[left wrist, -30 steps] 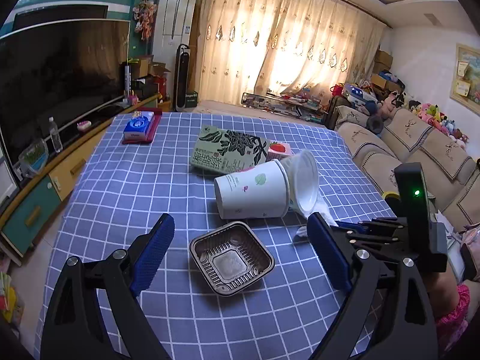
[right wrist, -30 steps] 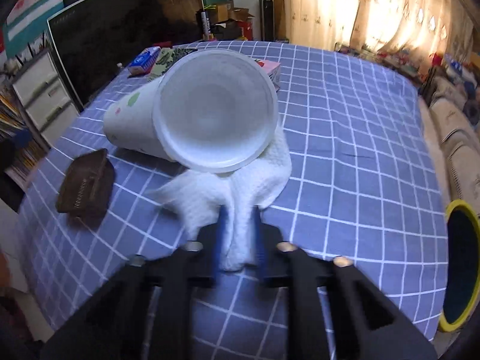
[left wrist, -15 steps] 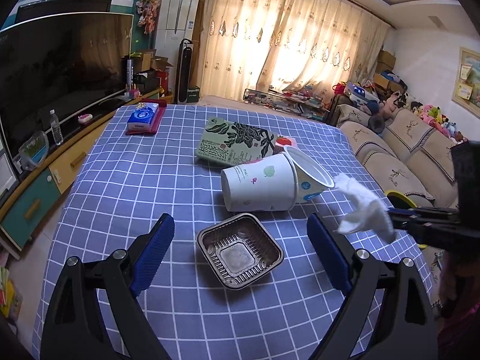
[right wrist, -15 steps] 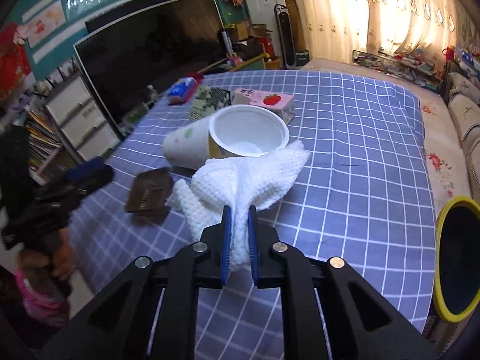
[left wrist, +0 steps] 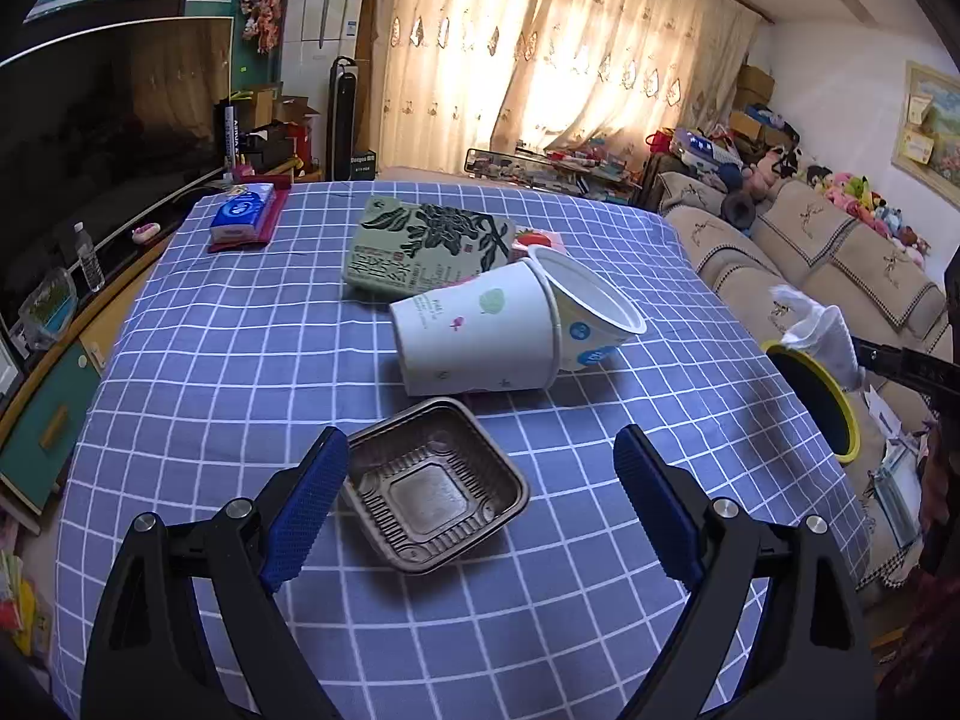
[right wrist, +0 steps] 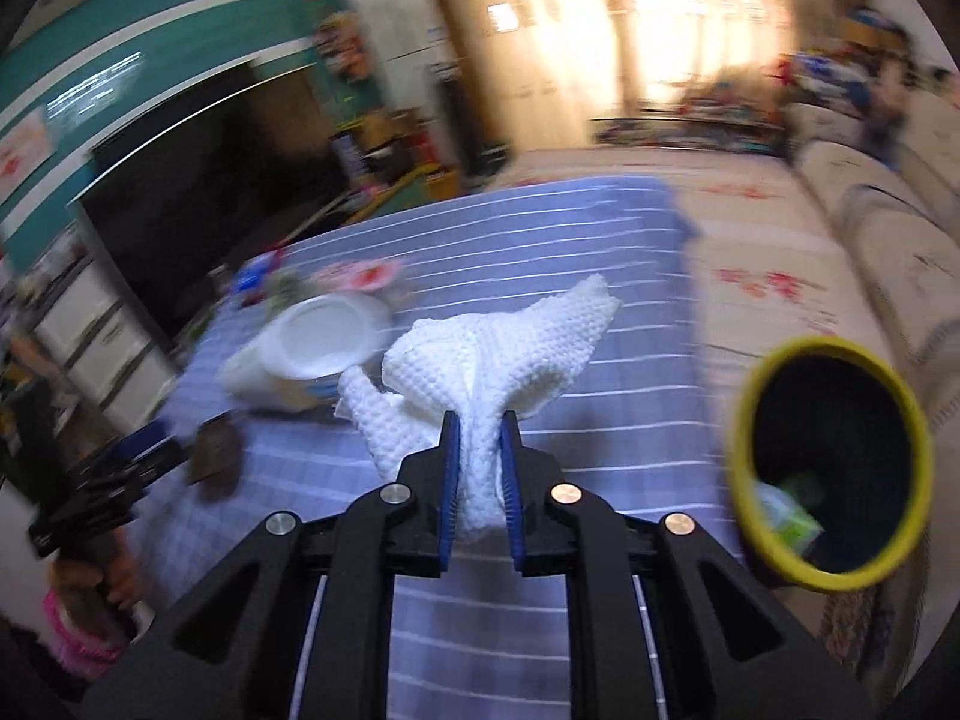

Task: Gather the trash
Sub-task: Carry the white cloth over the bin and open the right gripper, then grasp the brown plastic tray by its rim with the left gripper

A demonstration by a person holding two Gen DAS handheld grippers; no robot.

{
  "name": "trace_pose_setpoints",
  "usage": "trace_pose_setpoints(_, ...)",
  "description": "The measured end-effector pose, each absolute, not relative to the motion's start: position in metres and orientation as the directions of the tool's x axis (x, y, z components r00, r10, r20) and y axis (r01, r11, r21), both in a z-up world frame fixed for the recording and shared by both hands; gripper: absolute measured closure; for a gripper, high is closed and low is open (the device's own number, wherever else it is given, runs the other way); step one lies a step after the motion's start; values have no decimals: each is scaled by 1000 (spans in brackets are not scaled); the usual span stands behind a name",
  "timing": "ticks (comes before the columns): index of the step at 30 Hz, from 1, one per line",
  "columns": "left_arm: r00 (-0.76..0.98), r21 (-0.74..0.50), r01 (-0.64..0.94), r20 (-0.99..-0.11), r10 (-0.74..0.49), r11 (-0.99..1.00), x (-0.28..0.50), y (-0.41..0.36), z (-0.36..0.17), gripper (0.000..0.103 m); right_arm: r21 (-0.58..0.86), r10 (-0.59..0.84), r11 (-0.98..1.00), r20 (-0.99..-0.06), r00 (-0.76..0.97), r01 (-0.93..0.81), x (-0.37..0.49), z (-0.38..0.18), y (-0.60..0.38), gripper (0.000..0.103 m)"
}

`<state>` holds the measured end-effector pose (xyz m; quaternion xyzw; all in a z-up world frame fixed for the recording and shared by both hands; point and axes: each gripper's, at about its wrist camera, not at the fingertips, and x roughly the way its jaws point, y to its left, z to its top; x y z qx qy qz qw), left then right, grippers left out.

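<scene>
My right gripper (right wrist: 478,450) is shut on a crumpled white paper towel (right wrist: 486,354) and holds it in the air over the table's right side; the towel also shows in the left wrist view (left wrist: 819,330). A black bin with a yellow rim (right wrist: 831,468) stands on the floor to its right, with some trash inside; it shows beside the table in the left wrist view (left wrist: 819,396). My left gripper (left wrist: 480,501) is open, its blue pads either side of a brown plastic tray (left wrist: 429,483). Two nested paper cups (left wrist: 498,330) lie on their side behind the tray.
The table has a blue checked cloth (left wrist: 228,360). On it lie a green printed box (left wrist: 426,246), a small strawberry carton (left wrist: 534,238) and a blue tissue pack (left wrist: 243,216). A TV (left wrist: 102,138) stands left, a sofa (left wrist: 840,264) right. The right wrist view is motion-blurred.
My right gripper has lifted the paper towel off the table and swung it right, toward the bin. The cups tipped a little as the towel came free. My left gripper moved slightly closer to the tray.
</scene>
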<state>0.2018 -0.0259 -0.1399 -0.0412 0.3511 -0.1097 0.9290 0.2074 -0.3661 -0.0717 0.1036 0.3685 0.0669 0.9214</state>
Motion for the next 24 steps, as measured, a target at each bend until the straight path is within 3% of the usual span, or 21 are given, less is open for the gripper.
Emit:
trace_pose_setpoints(6, 712, -126, 201, -662, -233, 972, 208, -43, -145, 14, 169, -55, 955, -708, 704, 244, 214, -98, -444, 87)
trace_pose_setpoints(14, 673, -107, 182, -711, -204, 977, 220, -53, -159, 14, 78, -205, 903, -786, 583, 423, 241, -151, -507, 84)
trace_pose_setpoints(17, 663, -105, 179, -721, -199, 978, 223, -55, -163, 14, 52, -232, 892, -801, 552, 449, 250, -166, -517, 62)
trace_pose_setpoints(19, 658, -101, 179, -727, -195, 979, 225, -57, -166, 14, 17, -272, 883, -796, 540, 469, 252, -171, -520, 43)
trace_pose_setpoints(24, 652, -101, 178, -733, -194, 979, 227, -58, -169, 14, 22, -274, 885, -781, 561, 464, 248, -167, -515, 39)
